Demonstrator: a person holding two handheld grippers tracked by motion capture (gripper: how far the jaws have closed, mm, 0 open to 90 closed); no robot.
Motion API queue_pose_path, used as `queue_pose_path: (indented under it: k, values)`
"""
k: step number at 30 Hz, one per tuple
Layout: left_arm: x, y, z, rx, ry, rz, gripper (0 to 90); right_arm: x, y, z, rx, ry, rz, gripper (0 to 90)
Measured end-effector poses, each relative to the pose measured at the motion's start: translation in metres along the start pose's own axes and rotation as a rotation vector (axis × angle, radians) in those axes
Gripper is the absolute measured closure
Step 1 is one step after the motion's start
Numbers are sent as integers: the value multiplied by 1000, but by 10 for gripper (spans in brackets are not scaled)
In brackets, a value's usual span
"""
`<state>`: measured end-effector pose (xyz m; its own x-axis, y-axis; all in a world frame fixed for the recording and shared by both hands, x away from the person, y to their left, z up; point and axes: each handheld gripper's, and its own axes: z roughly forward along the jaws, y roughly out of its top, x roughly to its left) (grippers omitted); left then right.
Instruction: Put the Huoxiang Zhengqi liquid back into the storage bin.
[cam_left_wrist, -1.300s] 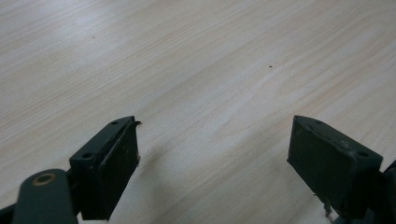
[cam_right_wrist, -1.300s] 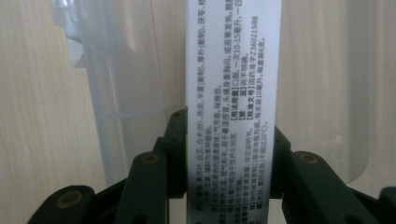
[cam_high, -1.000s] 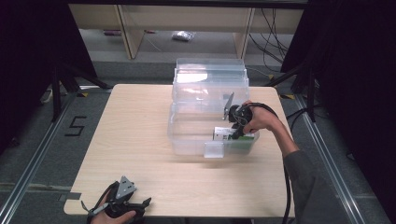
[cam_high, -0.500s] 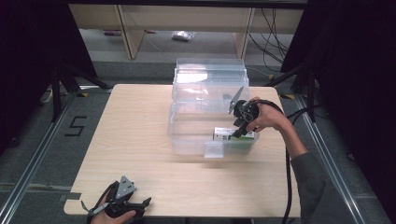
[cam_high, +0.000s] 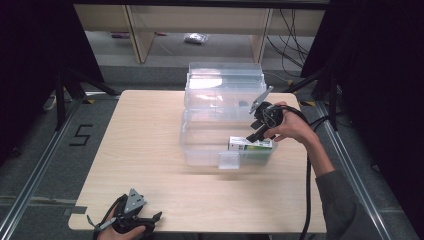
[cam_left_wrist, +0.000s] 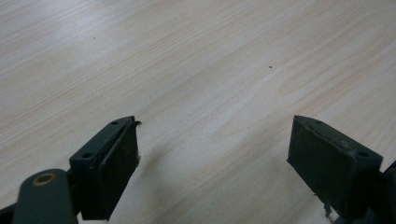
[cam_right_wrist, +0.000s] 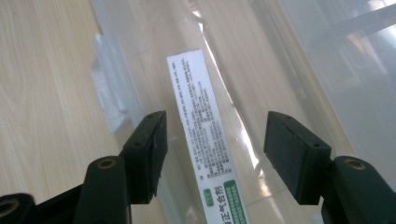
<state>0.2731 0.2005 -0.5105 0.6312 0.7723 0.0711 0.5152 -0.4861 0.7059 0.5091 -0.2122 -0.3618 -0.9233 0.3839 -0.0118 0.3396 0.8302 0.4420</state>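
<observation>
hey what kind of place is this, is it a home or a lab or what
Probably a lab or recording workspace, not a home. A bare wooden table stands on a grey floor with a taped number 5, black curtains hang at the sides, and cables trail near plain shelving.

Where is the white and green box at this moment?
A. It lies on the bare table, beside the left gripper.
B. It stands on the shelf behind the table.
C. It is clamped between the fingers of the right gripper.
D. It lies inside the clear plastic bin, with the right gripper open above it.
D: the white and green box lies in the clear plastic bin, and the right gripper is open, its fingers apart from it.
</observation>
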Motion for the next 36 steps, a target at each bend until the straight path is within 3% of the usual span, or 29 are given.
queue_pose_path:
  k: [1, 2, 5, 9, 14, 17, 18, 21, 24, 27, 28, 30, 36]
  values:
    - [2, 0, 0, 3, 2, 31, 156, 1, -2, 0, -7, 3, 22, 397]
    - [-3, -1, -1, 18, -10, -34, 156, 3, -5, 0, -24, -5, 65, 389]
    - [-2, -1, -1, 15, -6, -32, 156, 3, -9, -1, -43, -15, 81, 384]
    - [-1, -1, 1, 9, -4, -17, 156, 7, -17, -3, -57, -35, 91, 370]
    - [-2, -1, -1, 17, -9, -26, 156, 12, -24, -8, -107, -47, 120, 354]
    - [-2, -1, -1, 17, -1, -39, 156, 17, -27, -10, -137, -53, 107, 355]
    - [-3, -1, 0, 8, -6, -46, 156, 22, -29, -10, -145, -65, 126, 351]
    - [-2, -1, -1, 18, -3, -38, 156, 25, -30, -11, -154, -53, 118, 347]
    - [-3, -1, 0, 8, -6, -44, 156, 29, -32, -11, -175, -39, 155, 338]
    - [-3, -1, -1, 14, -3, -44, 156, 31, -33, -11, -181, -29, 150, 336]
    - [-1, 0, -1, 17, -5, -17, 156, 31, -33, -11, -181, -24, 148, 334]
    - [-3, -1, -1, 18, -5, -45, 156, 33, -35, -12, -200, -37, 159, 327]
    - [-2, -1, -1, 15, -3, -40, 156, 39, -38, -9, -209, -27, 165, 315]
